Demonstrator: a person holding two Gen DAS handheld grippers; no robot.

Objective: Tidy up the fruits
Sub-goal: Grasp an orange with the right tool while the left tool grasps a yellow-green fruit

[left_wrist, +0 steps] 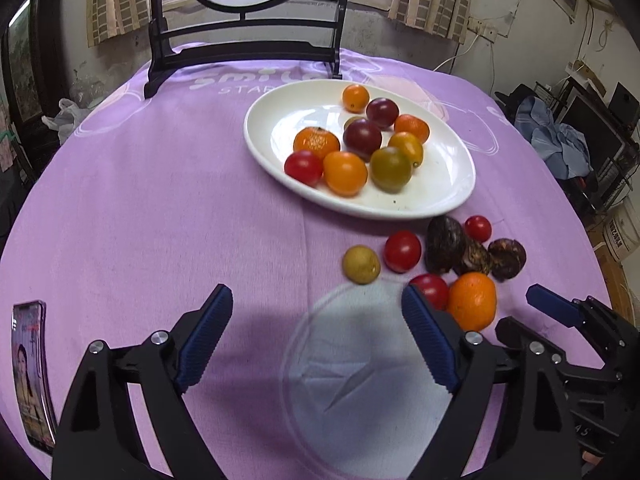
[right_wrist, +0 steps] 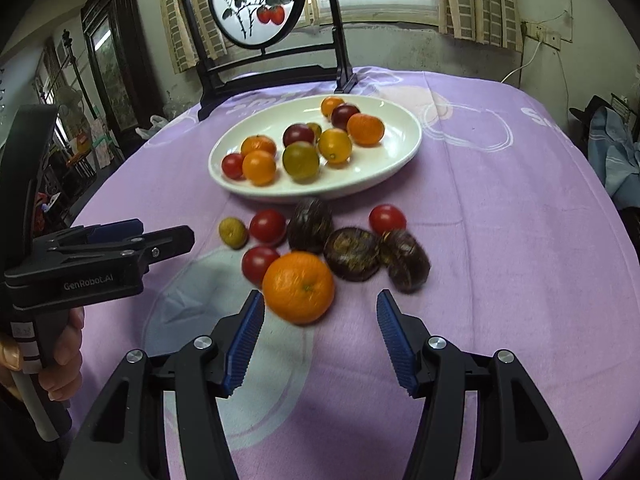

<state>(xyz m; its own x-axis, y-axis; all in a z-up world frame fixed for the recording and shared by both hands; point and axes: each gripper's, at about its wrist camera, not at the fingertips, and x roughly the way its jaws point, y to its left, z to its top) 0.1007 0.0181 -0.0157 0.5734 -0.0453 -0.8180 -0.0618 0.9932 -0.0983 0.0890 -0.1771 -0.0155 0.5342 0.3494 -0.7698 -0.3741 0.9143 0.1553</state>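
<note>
A white oval plate (left_wrist: 448, 184) (right_wrist: 400, 148) holds several small tomatoes and oranges. In front of it on the purple cloth lie loose fruits: an orange (right_wrist: 298, 286) (left_wrist: 472, 300), three red tomatoes (right_wrist: 267, 226), a small yellow-green fruit (left_wrist: 361, 264) (right_wrist: 233, 232) and three dark brown fruits (right_wrist: 352, 254) (left_wrist: 444, 244). My right gripper (right_wrist: 320, 312) is open and empty, its fingers just short of the orange. My left gripper (left_wrist: 318, 304) is open and empty, to the left of the loose fruits; it shows from the side in the right wrist view (right_wrist: 160, 240).
A dark wooden stand (left_wrist: 244, 48) with a round painted screen stands at the table's far side behind the plate. A phone (left_wrist: 32, 372) lies at the table's left edge. The round table's edges drop off left and right, with room clutter beyond.
</note>
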